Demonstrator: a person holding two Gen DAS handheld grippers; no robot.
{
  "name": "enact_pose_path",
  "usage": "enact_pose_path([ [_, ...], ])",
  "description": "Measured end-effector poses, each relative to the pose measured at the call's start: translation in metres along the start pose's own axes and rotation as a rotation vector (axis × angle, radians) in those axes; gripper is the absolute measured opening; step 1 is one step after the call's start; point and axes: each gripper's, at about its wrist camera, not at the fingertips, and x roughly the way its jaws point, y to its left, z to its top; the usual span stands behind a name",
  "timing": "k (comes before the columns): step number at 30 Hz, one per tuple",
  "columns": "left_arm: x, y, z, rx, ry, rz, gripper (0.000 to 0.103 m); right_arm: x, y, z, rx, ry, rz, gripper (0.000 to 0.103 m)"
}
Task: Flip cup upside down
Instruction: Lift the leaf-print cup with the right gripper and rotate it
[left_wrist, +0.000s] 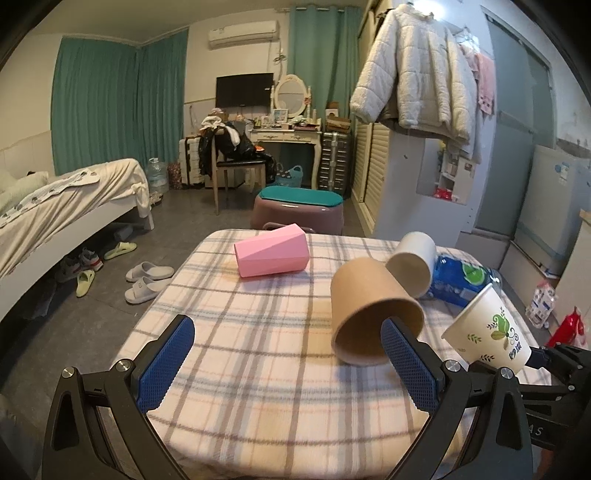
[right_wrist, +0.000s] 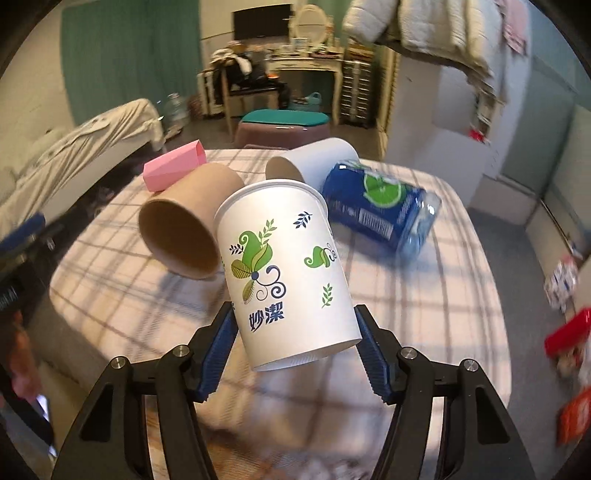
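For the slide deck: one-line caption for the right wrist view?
Right tool holds printed paper cup tilted above plaid tablecloth, brown cup lying behind.

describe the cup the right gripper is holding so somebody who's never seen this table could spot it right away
Start at the table with the plaid cloth, where several cups lie tipped over. Near its front edge, the right gripper holds a white paper cup in the air. Unlike the plain brown cup, plain white cup and pink faceted cup, it carries green leaf prints and blue Chinese characters.

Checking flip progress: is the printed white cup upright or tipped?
Tipped: the printed white cup leans off vertical, held above the table in the right claw.
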Motion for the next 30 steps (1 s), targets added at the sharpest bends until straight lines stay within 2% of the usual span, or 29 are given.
enact_pose_path([
  [10, 0.000, 0.014, -0.027, -0.009, 0.033, -0.029, 0.103, 0.002, 0.016, -0.015, 0.078, 0.073, -0.052, 0.063],
  [19, 0.000, 0.020, -0.032, -0.012, 0.043, -0.014, 0.103, 0.018, 0.014, -0.017, 0.120, 0.098, -0.061, 0.063],
  [21, -0.001, 0.020, -0.032, -0.008, 0.045, -0.004, 0.103, 0.018, 0.011, -0.018, 0.137, 0.091, -0.056, 0.065],
  [24, -0.002, 0.016, -0.031, 0.011, 0.040, 0.011, 0.103, 0.012, 0.006, -0.017, 0.143, 0.058, -0.043, 0.077],
  [26, -0.003, 0.013, -0.029, 0.019, 0.040, 0.018, 0.103, 0.003, 0.005, -0.016, 0.130, 0.021, -0.040, 0.088],
  [30, -0.009, 0.004, -0.025, 0.024, 0.036, 0.024, 0.103, -0.022, -0.006, -0.016, 0.151, -0.089, -0.001, 0.090],
])
